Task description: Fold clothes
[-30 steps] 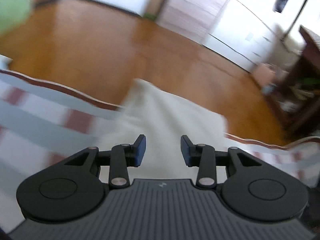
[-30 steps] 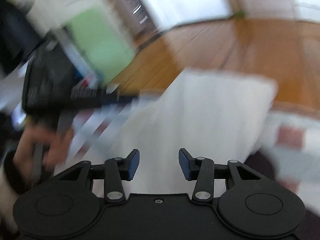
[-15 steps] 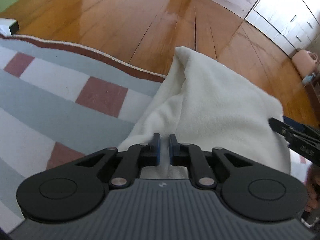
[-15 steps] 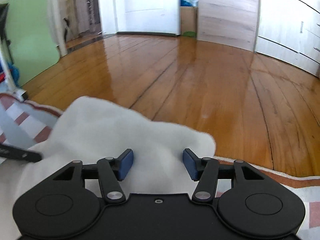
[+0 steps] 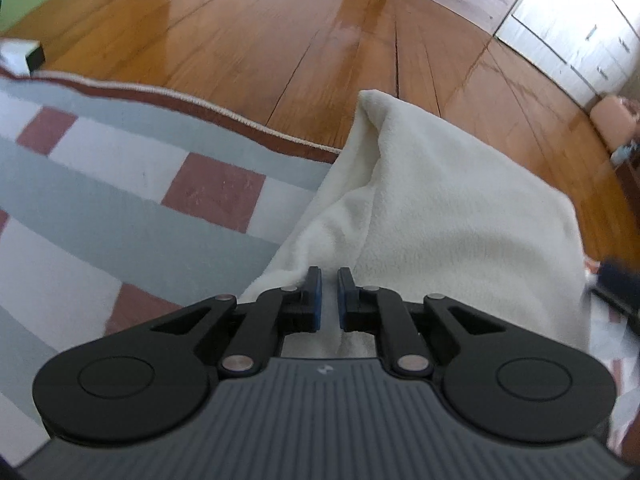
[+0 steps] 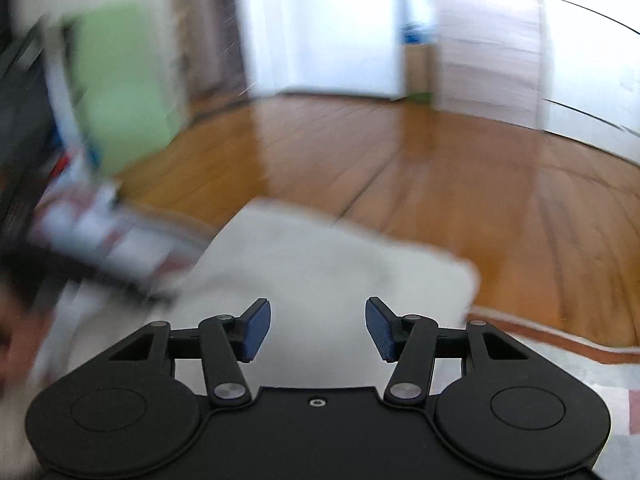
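1. Wooden floorboards (image 5: 304, 36), glossy and orange-brown, filled the far half of both views, with white cupboards (image 5: 576, 32) along the far right wall.
2. A checked rug (image 5: 120, 208) in grey, white and dull red covered the near ground; its dark red border edged the boards.
3. A cream fleece garment (image 5: 440, 208) lay partly on the rug, its far end reaching past the border onto the wood. A fold rose to a soft peak at its far left corner.
4. The left gripper (image 5: 329, 300) sat low at the garment's near edge. Its blue-padded fingers (image 5: 315, 296) were almost together, pinching a thin ridge of the fleece between them.
5. The right gripper (image 6: 318, 326) hovered over the same garment (image 6: 320, 264), seen here through heavy blur. Its fingers (image 6: 256, 326) were spread wide and held nothing.
6. A small white box with a dark end (image 5: 20, 58) sat on the floor by the rug's far left corner.
7. A pale green panel (image 6: 120, 92) leaned at the left of the room, near dark blurred furniture.
8. A pink rounded object (image 5: 612, 120) sat on the floor at the far right; its kind could not be told.
9. A blurred dark shape (image 5: 618, 288) crossed the rug just right of the garment.
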The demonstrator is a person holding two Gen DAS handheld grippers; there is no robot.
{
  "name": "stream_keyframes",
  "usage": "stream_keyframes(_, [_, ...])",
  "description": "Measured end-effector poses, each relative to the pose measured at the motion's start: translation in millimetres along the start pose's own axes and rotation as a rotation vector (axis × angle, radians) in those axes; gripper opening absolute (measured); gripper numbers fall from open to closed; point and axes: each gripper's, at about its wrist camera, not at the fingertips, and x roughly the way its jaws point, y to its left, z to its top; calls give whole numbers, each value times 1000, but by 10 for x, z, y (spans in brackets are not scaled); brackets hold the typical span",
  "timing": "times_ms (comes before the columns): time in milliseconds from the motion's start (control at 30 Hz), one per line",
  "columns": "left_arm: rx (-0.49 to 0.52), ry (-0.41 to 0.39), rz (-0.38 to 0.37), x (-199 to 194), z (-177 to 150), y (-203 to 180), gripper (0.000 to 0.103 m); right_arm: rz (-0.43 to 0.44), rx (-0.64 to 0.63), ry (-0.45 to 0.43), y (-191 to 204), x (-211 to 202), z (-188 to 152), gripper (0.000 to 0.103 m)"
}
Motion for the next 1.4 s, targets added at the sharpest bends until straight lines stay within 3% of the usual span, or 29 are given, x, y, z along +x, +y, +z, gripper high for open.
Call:
stream_keyframes(67, [-16,6,-15,-2,4,39,10,18,-85,71,221,-14,-201,61])
stream_keyframes(167, [-38,14,-28,6,18,91,9,20,-92,117,420,-193,-467,62])
stream_keyframes(267, [-22,14,-2,7,20,84,3,59,-57,191,460,-323,-600,62])
stream_keyframes(533, [16,3,47,-38,8,52,3,255,64,332,230,-536,-692,62])
stream_keyframes(567, [25,0,68,-50,11,53,3,280,81,349,192,-555,-693,62])
stream_keyframes(600, [67,-3,138,-60,4,20,3,302,105,371,125,-543,-661,63])
stream_keyframes(633, [139,-7,249,-68,-14,-42,10,316,139,409,32,-512,-631,69])
stream_keyframes(667, [194,1,362,-52,-33,-71,43,259,156,444,-65,-483,-600,71])
stream_keyframes(700, [234,17,474,-17,-54,-71,53,201,173,479,-162,-453,-569,71])
stream_keyframes(733, [211,35,468,-23,-49,-7,50,147,182,501,-253,-434,-539,71])
stream_keyframes(800, [18,43,212,-139,17,278,46,105,157,412,-393,-525,-471,71])
stream_keyframes(867, [-100,19,72,-232,73,488,49,124,250,327,-578,-586,-406,71])
stream_keyframes(967, [-164,12,-44,-262,95,663,51,214,519,235,-899,-514,-394,72])
stream_keyframes(1067, [-235,45,-194,-218,70,801,54,280,723,216,-1089,-273,-485,73])
stream_keyframes(1200, [-306,47,-321,-226,55,917,57,236,801,195,-1119,-28,-542,73])
stream_keyframes(1300, [-399,-10,-465,-309,20,986,64,239,828,182,-1121,45,-609,73])
stream_keyframes(1400, [-299,-58,-539,-423,76,875,87,250,874,180,-1143,105,-693,75])
